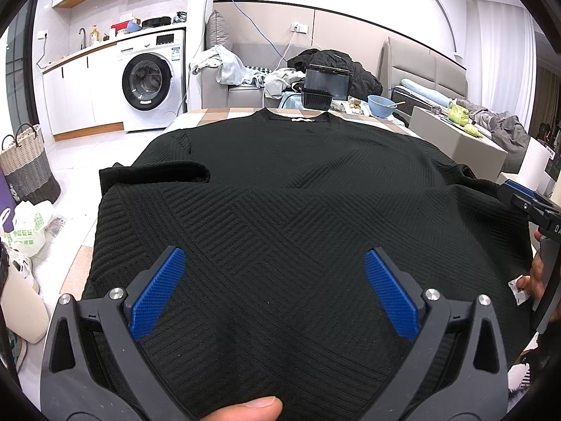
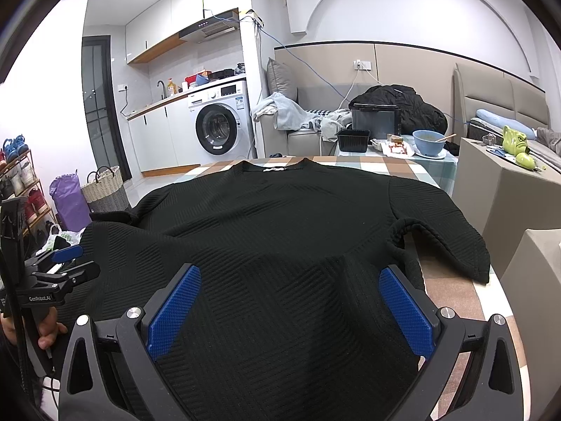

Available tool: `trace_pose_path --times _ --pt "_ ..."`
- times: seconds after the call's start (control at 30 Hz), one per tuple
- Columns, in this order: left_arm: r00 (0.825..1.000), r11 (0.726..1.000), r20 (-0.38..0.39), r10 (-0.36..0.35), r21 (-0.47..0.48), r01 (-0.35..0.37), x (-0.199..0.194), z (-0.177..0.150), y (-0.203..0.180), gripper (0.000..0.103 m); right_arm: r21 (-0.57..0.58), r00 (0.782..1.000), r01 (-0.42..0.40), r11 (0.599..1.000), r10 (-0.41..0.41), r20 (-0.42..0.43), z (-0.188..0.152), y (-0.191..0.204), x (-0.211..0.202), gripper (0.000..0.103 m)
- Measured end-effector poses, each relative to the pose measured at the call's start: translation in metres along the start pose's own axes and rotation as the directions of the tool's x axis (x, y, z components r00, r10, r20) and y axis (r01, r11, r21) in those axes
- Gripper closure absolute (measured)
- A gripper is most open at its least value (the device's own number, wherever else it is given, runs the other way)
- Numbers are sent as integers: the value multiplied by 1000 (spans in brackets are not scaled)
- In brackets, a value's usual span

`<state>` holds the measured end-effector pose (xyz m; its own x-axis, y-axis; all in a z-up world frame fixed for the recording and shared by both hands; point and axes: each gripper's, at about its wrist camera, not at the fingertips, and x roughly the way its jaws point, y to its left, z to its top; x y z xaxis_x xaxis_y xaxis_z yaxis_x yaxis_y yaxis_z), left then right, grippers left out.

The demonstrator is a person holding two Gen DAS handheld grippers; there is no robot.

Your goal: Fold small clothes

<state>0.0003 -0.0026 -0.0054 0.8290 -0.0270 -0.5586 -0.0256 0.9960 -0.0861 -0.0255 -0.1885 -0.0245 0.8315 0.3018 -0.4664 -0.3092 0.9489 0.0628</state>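
A black ribbed short-sleeved top (image 1: pixel 280 182) (image 2: pixel 273 217) lies flat on the checked table, collar at the far end, hem toward me. My left gripper (image 1: pixel 275 263) is open above the hem's left half, its blue pads (image 1: pixel 157 291) wide apart with only cloth beneath. My right gripper (image 2: pixel 289 280) is open over the hem's right half, blue pads (image 2: pixel 403 312) spread. The left sleeve (image 1: pixel 154 172) lies folded in on the body; the right sleeve (image 2: pixel 445 242) hangs off the table edge. Each gripper shows in the other's view: the right gripper (image 1: pixel 529 203), the left gripper (image 2: pixel 66 263).
Beyond the collar stand a black tray (image 2: pixel 352 139), a dark box (image 2: pixel 375 121) and a blue bowl (image 2: pixel 428 142). A beige cabinet (image 2: pixel 501 189) flanks the table's right side. A woven basket (image 1: pixel 26 165), bags and a washing machine (image 1: pixel 150 80) are on the left. A thumb (image 1: pixel 259 405) shows below.
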Motion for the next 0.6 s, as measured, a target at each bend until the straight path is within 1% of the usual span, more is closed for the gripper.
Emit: trace_pose_path --times 0.6 --pt "1000 1000 0 1 1 -1 0 0 -1 1 1 1000 1 1000 -1 -4 -1 1 1 0"
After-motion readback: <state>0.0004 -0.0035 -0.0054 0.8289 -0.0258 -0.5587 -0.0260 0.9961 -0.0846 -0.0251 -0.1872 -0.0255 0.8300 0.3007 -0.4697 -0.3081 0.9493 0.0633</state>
